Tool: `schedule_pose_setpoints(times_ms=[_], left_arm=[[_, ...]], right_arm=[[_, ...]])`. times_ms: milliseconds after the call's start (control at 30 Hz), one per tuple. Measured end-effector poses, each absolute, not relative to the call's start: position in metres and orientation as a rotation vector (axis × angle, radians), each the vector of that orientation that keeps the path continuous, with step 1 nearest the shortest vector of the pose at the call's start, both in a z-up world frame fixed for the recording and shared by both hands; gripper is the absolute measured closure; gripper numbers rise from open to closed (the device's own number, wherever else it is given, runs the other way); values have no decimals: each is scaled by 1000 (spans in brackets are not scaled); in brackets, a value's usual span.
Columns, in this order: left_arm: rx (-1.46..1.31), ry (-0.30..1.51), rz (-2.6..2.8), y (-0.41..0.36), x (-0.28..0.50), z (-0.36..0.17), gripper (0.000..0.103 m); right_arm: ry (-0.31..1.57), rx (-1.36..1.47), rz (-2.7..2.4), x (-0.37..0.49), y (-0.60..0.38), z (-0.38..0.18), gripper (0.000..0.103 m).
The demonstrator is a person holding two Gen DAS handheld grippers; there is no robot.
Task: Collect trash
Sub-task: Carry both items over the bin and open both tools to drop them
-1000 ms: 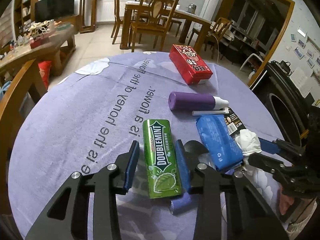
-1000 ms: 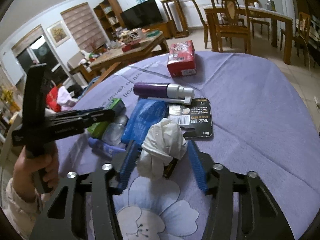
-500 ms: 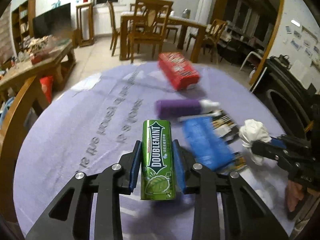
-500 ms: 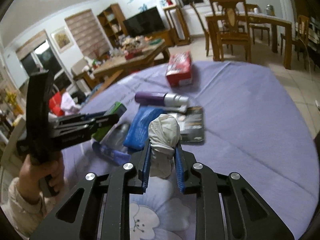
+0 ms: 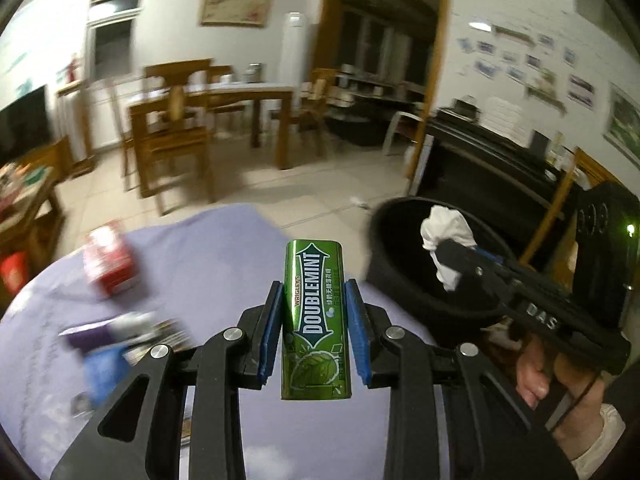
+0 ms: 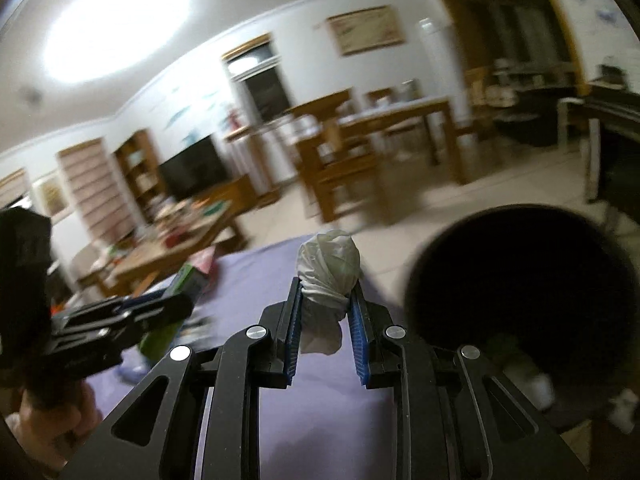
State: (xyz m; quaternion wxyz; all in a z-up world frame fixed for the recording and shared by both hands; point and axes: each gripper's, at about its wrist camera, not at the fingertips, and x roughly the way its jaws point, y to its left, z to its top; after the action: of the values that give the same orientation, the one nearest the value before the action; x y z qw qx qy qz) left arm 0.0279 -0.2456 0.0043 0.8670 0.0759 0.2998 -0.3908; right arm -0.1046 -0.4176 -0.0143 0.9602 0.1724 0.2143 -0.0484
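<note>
My left gripper is shut on a green Doublemint gum pack and holds it up above the purple tablecloth. My right gripper is shut on a crumpled white tissue, also raised; in the left wrist view the tissue hangs over the rim of a black trash bin. The bin stands just right of the table edge in the right wrist view. The left gripper and gum pack show at the left there.
A red box, a purple tube and a blue packet lie blurred on the cloth at the left. Wooden dining chairs and table stand across the tiled floor. A black piano is behind the bin.
Both grippers have lifted their items off the table and swung right toward the black bin. The tissue now hangs over the bin's rim.
</note>
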Motion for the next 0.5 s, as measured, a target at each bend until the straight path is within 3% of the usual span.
schedule_pose_setpoints(times_ms=[300,500], left_arm=[[177,619,-983,-356,11,-8,72],[145,659,-983,-385,16,-23,72]], right_arm=[[383,412,-322,-144,-521,-25,80],[392,445,-377,-148,-554,-47,80]])
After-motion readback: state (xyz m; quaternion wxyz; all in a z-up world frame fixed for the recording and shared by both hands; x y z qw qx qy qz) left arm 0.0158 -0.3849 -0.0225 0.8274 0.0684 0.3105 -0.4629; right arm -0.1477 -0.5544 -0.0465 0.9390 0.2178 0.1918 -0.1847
